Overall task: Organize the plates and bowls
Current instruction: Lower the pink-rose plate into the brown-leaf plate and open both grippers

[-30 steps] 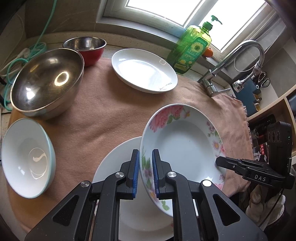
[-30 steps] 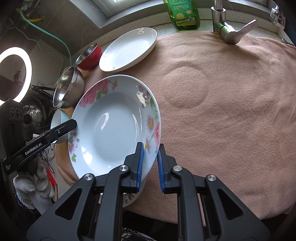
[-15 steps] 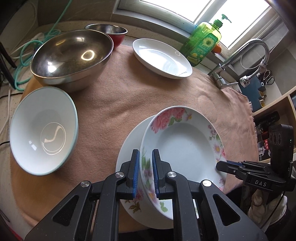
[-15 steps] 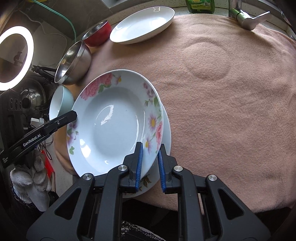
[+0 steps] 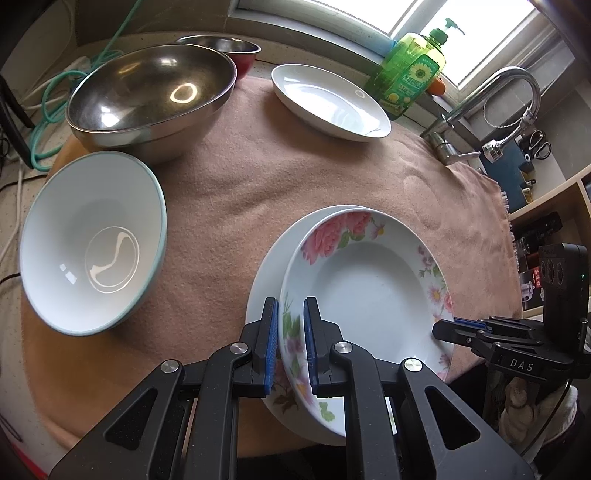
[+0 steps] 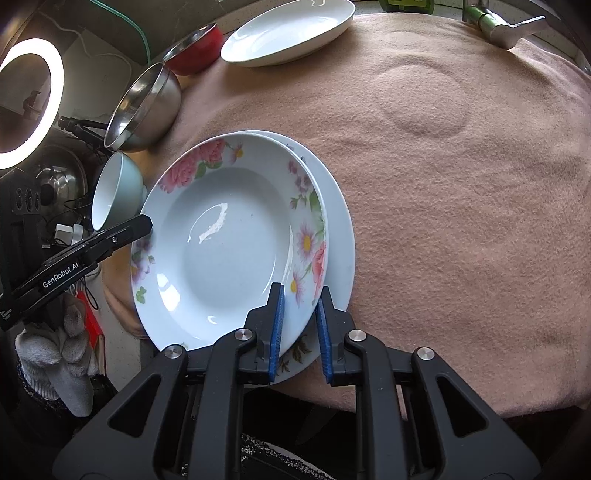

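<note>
A floral deep plate (image 5: 369,288) (image 6: 229,240) lies tilted on a larger white plate (image 5: 266,269) (image 6: 338,218) on the pink cloth. My left gripper (image 5: 290,347) straddles the floral plate's near rim, blue pads a little apart from it. My right gripper (image 6: 299,321) straddles the opposite rim in the same way. A white oval plate (image 5: 328,99) (image 6: 288,29) sits at the back. A large steel bowl (image 5: 147,92) (image 6: 144,107), a red bowl (image 5: 240,55) (image 6: 195,48) and a pale blue-rimmed bowl (image 5: 92,243) (image 6: 114,192) stand at the left.
A green soap bottle (image 5: 413,74) and a tap (image 5: 480,110) (image 6: 506,26) stand at the back by the window. The pink cloth (image 6: 461,203) spreads to the right. A lit ring light (image 6: 26,103) and cables lie off the counter's left edge.
The floral plate came down onto the larger white plate. Both grippers' pads have spread slightly off its rim. The left view moved back, showing more of the bowls.
</note>
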A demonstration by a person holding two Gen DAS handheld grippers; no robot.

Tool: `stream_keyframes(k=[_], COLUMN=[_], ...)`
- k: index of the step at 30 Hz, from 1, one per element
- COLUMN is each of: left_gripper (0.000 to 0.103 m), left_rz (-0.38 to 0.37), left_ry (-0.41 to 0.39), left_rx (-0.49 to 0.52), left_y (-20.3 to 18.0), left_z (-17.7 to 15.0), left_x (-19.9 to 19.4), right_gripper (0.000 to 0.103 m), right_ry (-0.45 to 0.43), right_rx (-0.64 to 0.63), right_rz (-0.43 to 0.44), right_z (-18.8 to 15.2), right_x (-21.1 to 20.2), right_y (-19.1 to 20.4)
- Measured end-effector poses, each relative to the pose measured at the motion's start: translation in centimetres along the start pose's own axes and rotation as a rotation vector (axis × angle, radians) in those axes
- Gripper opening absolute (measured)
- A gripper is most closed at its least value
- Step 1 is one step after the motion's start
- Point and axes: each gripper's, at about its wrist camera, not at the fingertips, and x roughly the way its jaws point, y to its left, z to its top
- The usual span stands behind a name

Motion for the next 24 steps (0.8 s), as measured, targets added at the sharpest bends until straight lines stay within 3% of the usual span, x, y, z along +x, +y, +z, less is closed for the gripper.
stream_keyframes(k=[8,20,24], left_gripper=[0.012,0.012,0.012], left_rz=[0.008,0.009,0.001], left_ry=[0.033,0.013,0.011], left_rx=[-0.004,-0.003,-0.002], left_y=[0.47,0.52,0.42], left_z=[-0.38,-0.28,-0.23], left_x=[0.57,0.04,-0.09], right_gripper=[0.020,0.023,0.036], right_ry=[0.009,0.008,-0.008], right_rx=[-0.019,-0.026,-0.031], right_rz=[-0.009,-0.025,-0.023], right_z=[-0.09,0.09,0.16], right_x=[0.17,0.25,-0.24], right_y=[0.63,0.81,0.75])
